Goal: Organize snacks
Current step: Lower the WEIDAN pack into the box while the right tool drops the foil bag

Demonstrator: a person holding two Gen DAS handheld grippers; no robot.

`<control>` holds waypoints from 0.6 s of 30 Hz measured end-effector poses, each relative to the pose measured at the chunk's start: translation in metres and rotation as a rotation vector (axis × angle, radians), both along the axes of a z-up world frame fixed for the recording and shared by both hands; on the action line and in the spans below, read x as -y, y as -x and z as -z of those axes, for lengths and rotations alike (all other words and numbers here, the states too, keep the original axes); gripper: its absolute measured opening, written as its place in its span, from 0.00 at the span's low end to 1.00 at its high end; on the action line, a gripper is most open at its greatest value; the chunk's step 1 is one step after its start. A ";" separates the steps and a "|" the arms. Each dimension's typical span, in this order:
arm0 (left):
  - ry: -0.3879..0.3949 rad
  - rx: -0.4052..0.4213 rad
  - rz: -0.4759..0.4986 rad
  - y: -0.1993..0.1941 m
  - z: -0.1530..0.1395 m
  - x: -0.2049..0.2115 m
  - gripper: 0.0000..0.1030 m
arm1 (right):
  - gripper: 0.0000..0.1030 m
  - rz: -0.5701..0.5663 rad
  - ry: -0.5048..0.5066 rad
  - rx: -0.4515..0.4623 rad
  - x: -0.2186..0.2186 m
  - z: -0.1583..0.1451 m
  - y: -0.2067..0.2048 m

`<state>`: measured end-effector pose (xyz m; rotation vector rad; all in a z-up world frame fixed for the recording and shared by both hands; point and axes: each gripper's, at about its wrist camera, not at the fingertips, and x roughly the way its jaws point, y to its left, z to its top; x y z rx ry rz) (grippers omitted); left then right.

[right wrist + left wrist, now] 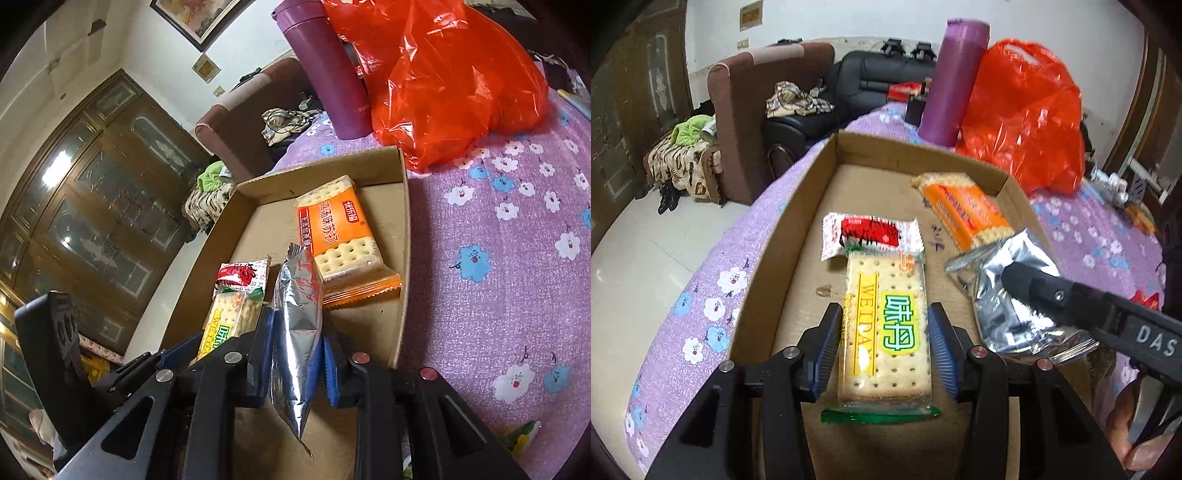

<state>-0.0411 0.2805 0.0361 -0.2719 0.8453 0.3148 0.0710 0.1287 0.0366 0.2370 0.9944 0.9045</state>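
One cracker pack (pixel 884 328), lengthwise (pointing away), box (pixel 764 280)

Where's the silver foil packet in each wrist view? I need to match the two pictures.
Left wrist view: silver foil packet sits right of centre, over the box's right side, held by the right gripper.
Right wrist view: the packet stands on edge at lower centre, between that gripper's blue pads.
Shared landmark: the orange cracker pack lying just beyond it in the cardboard box.
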 end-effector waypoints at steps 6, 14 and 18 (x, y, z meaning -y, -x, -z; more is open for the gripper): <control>0.000 0.010 0.005 0.002 -0.001 0.001 0.46 | 0.33 0.026 0.045 0.110 0.002 -0.016 0.007; 0.014 0.014 0.003 0.006 -0.003 0.002 0.46 | 0.33 0.025 0.045 0.151 0.006 -0.023 0.012; 0.020 0.025 0.018 0.011 -0.010 0.006 0.46 | 0.33 0.038 0.016 0.130 0.016 -0.030 0.009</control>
